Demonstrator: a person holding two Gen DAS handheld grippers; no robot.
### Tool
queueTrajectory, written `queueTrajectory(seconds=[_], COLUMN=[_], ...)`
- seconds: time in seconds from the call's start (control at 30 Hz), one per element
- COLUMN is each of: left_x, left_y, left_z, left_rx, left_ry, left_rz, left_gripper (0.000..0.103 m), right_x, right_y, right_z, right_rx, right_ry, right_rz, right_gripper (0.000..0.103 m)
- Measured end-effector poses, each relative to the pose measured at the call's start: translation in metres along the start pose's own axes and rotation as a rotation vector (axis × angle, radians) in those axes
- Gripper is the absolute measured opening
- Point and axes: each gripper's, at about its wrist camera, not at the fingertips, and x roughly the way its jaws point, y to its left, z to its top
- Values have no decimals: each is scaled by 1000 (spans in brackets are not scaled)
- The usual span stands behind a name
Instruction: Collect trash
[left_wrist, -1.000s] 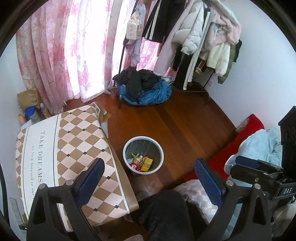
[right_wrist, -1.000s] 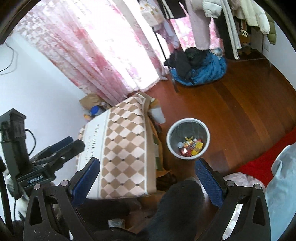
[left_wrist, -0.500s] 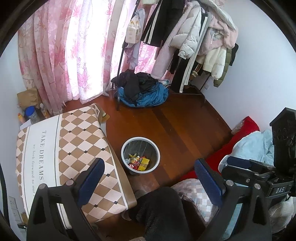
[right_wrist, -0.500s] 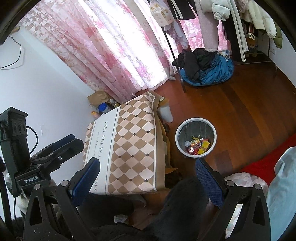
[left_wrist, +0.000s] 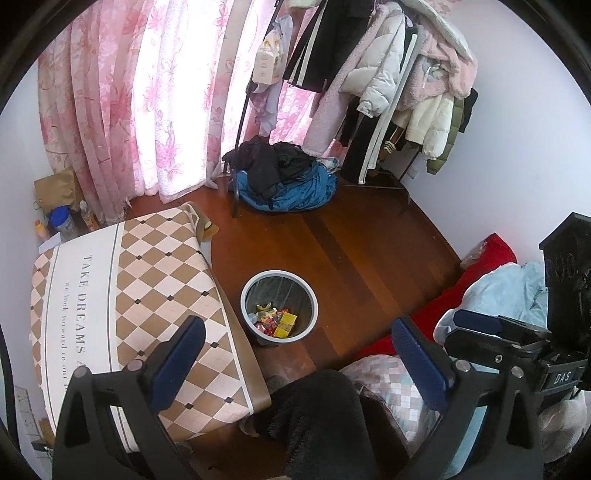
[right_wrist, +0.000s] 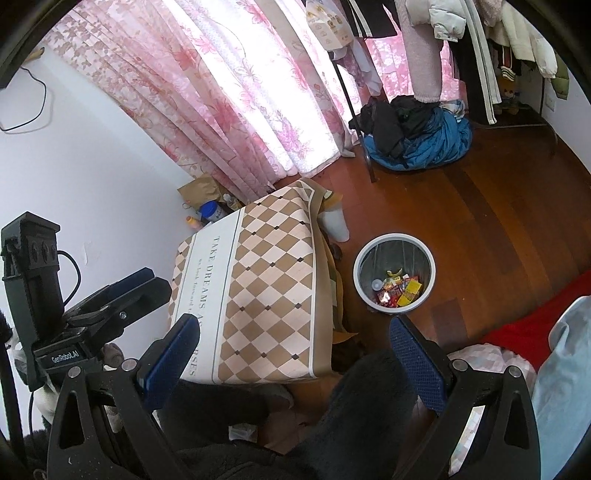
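Left wrist view: my left gripper (left_wrist: 295, 363) hangs wide open and empty, and the bin (left_wrist: 279, 302) with its wrappers (left_wrist: 275, 320) shrinks below as I rise. Right wrist view: my right gripper (right_wrist: 293, 354) is spread, empty too; the bin (right_wrist: 393, 272) sits farther off beside the checkered table (right_wrist: 258, 291), so I judge collecting done.

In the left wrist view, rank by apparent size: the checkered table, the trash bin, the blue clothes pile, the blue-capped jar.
1. checkered table, though nearest the camera
2. blue clothes pile and trash bin: too alike to rank
3. blue-capped jar
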Motion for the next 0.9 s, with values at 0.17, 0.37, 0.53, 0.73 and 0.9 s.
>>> queueTrajectory(seconds=[0.17, 0.37, 0.53, 0.73, 0.9], left_x=[0, 1, 0, 0, -1], left_y=[-6, -11, -15, -17, -20], left_z=[-1, -2, -1, -1, -1], left_rx=[7, 14, 11, 10, 11], left_ry=[7, 19, 16, 15, 10], left_rz=[-13, -36, -50, -57, -62], left_gripper=[103, 103, 103, 103, 103], right_x=[-2, -4, -7, -8, -10], right_y=[1, 1, -2, -3, -4], right_z=[0, 1, 1, 0, 0], right_rx=[-1, 3, 8, 6, 6], right_ry=[0, 2, -1, -1, -3], right_rz=[-1, 3, 5, 4, 2], right_gripper=[103, 103, 103, 103, 103])
